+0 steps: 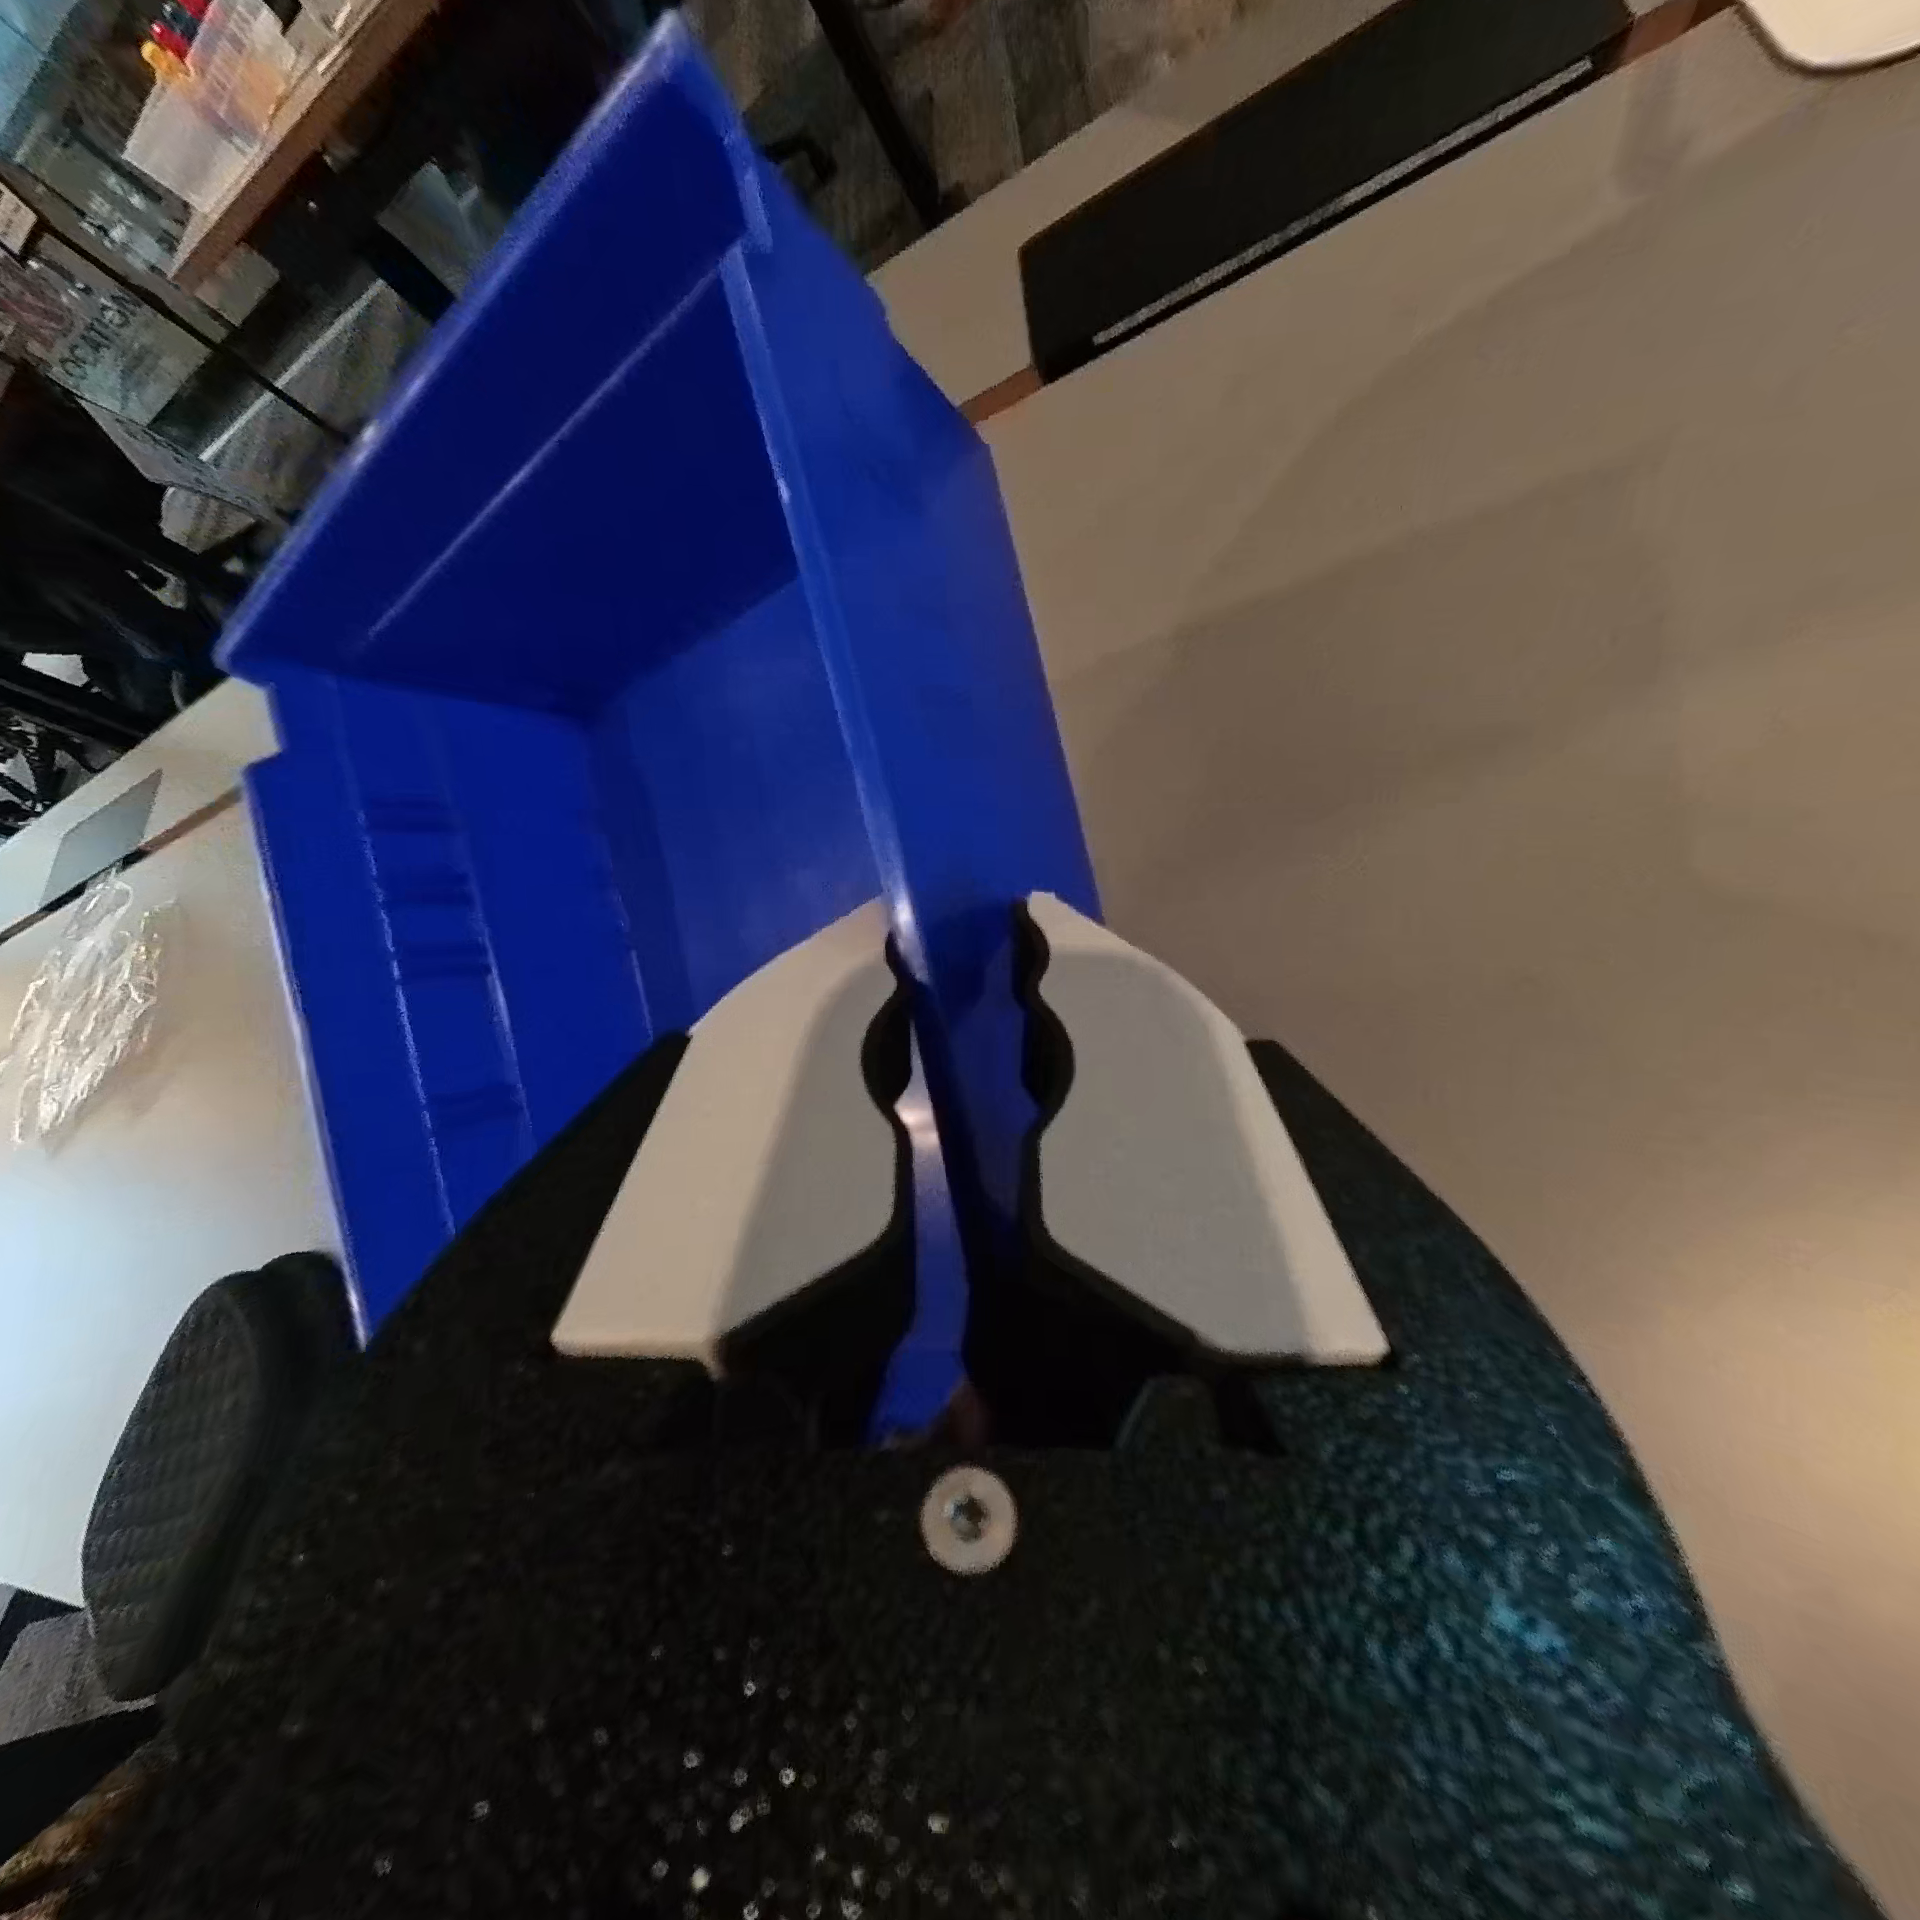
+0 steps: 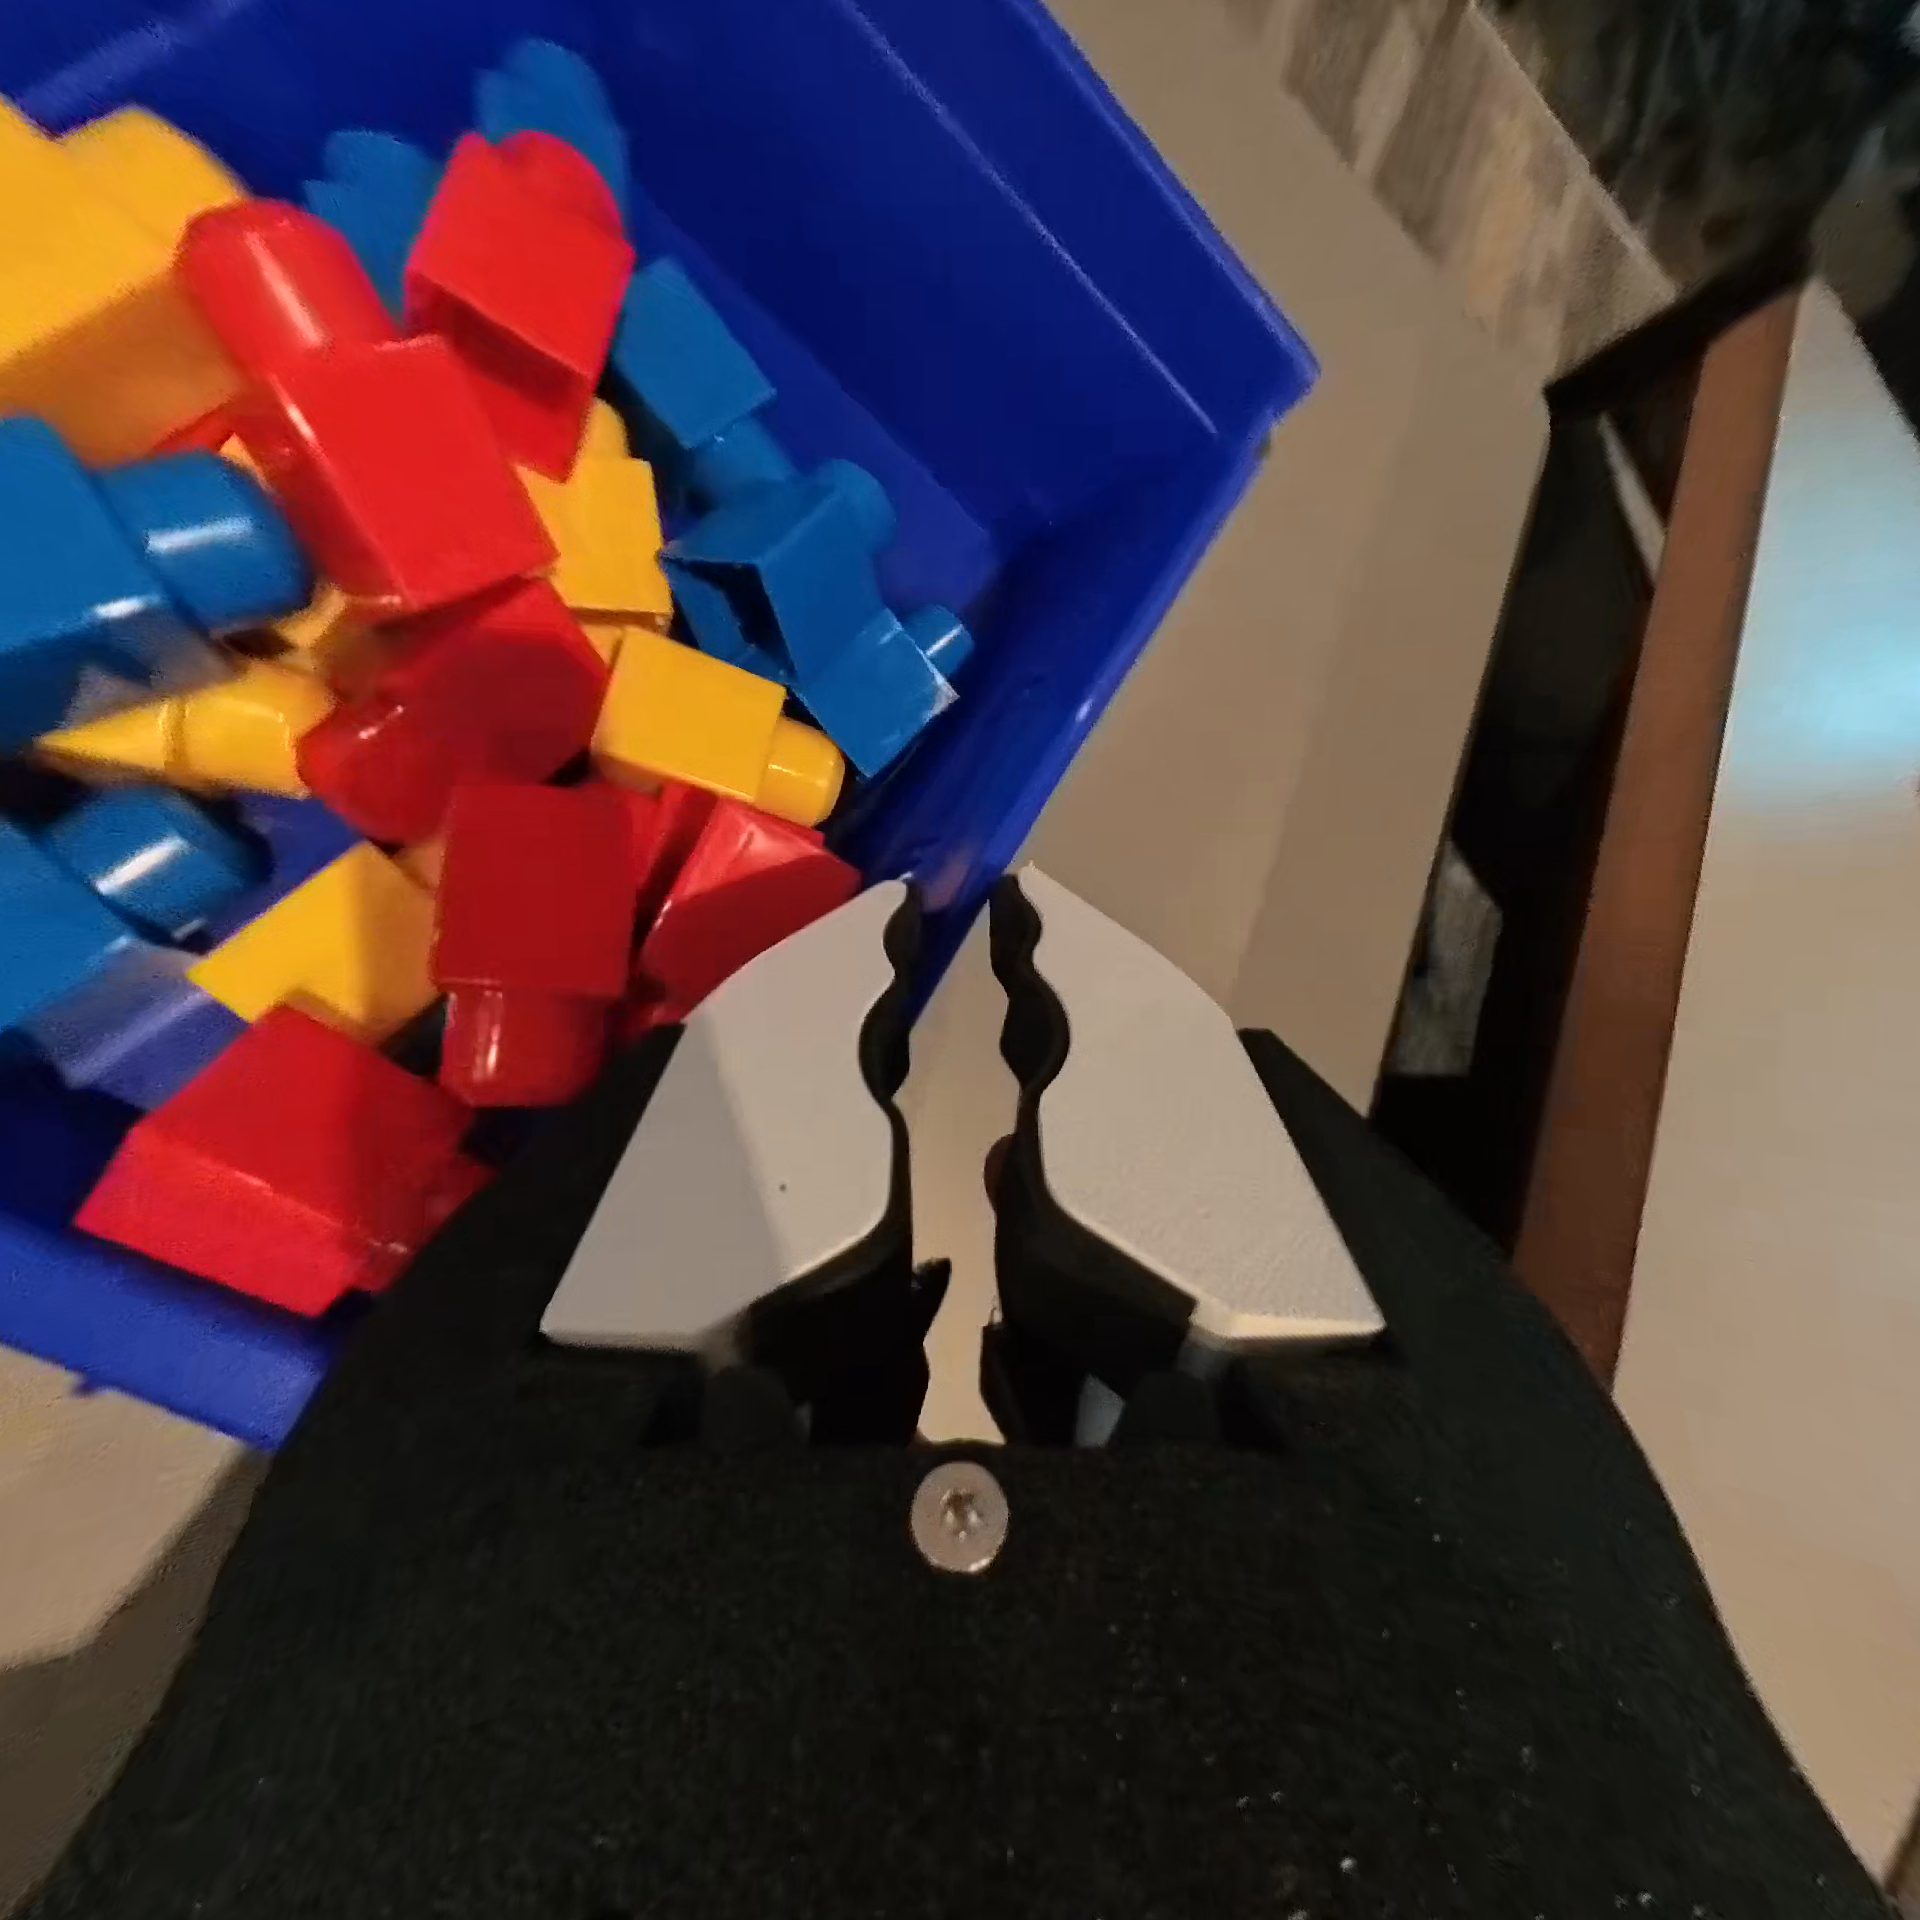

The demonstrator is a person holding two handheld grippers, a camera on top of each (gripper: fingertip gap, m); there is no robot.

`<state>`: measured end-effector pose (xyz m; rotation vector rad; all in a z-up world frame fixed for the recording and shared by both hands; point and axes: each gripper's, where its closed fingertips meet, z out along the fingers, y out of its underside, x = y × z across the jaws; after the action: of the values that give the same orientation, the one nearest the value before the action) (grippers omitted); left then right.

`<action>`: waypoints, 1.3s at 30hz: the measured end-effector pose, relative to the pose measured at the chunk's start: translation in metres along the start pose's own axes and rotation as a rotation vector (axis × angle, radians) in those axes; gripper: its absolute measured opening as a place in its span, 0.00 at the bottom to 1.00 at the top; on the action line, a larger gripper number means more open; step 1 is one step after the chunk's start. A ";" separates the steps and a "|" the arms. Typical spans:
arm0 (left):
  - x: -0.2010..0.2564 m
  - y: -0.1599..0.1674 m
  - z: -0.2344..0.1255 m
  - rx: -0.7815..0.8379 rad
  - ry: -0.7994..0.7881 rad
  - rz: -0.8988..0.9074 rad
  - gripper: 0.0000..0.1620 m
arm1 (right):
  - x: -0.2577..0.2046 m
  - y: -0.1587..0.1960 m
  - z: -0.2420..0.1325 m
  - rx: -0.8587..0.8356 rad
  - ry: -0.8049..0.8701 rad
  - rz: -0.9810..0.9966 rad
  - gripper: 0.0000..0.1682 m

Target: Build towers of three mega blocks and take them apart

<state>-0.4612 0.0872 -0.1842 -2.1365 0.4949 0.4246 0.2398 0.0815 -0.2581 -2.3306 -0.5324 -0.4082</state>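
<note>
1. Your left gripper is clamped on the side wall of the blue bin, which runs forward from it. No blocks show in that view.
2. Your right gripper is nearly closed with nothing between its fingers, its tips at the bin's near wall.
3. The blocks, red, yellow and blue, lie jumbled inside, forward-left of that gripper.
4. No tower stands anywhere on the surface; by my read, every build and teardown is ahead of you.

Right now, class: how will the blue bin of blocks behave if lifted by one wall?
The bin looks stiff, thin plastic, so probably light. Loose blocks would likely slide and tip it. The right tongs grip nothing, so it may slip.
</note>
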 end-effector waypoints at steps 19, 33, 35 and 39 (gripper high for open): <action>-0.031 0.009 -0.016 0.041 -0.018 -0.104 0.12 | -0.221 -0.166 -0.001 0.096 -0.074 0.215 0.07; -0.025 -0.017 -0.041 0.098 -0.057 -0.054 0.11 | -0.392 -0.301 0.003 0.309 -0.282 0.199 0.08; -0.020 -0.028 -0.048 0.114 -0.060 -0.044 0.10 | -0.402 -0.311 0.003 0.341 -0.304 0.221 0.08; 0.003 -0.056 -0.069 0.171 -0.023 0.000 0.09 | -0.353 -0.319 -0.022 0.549 -0.154 0.267 0.08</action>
<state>-0.4224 0.0597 -0.1089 -1.9650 0.4998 0.3927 -0.2226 0.1885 -0.2134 -1.8685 -0.3418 0.0461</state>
